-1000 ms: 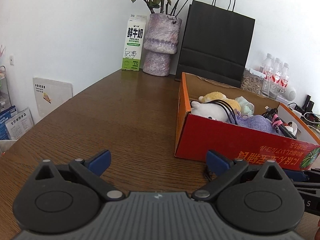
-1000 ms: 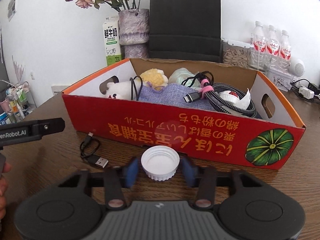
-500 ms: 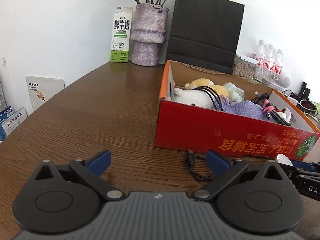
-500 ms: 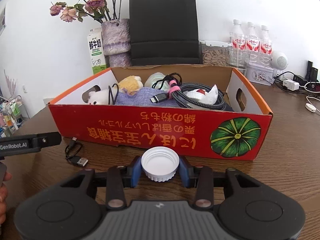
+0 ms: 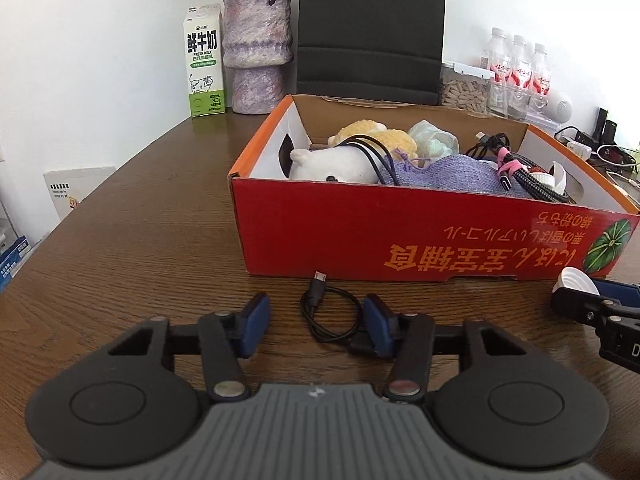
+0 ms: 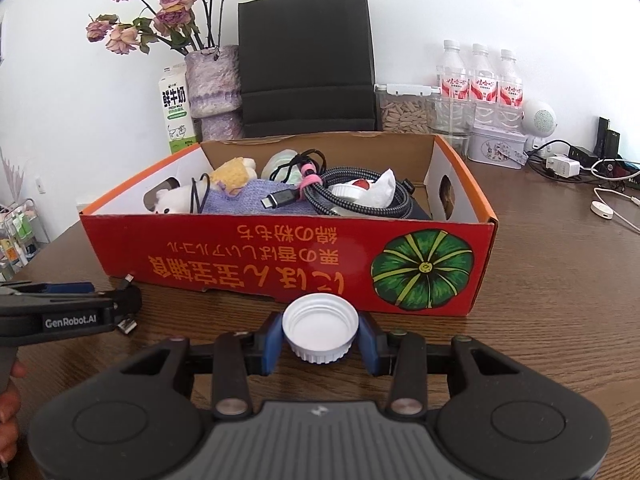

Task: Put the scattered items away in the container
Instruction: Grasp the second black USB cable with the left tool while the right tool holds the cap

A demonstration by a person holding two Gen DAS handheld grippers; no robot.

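Between spread left gripper pads: limp, light black USB cable, pinch coil; right gripper clamps rigid white cap.

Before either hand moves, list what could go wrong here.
1. The right tongs pinch the white cap only by its ribbed rim; it could pop out while being lifted over the red box's front wall.
2. The left tongs are open around a loose coil of black USB cable, with one plug by the right pad. Closing might catch a single strand, leaving the ends dangling to snag on the box edge.
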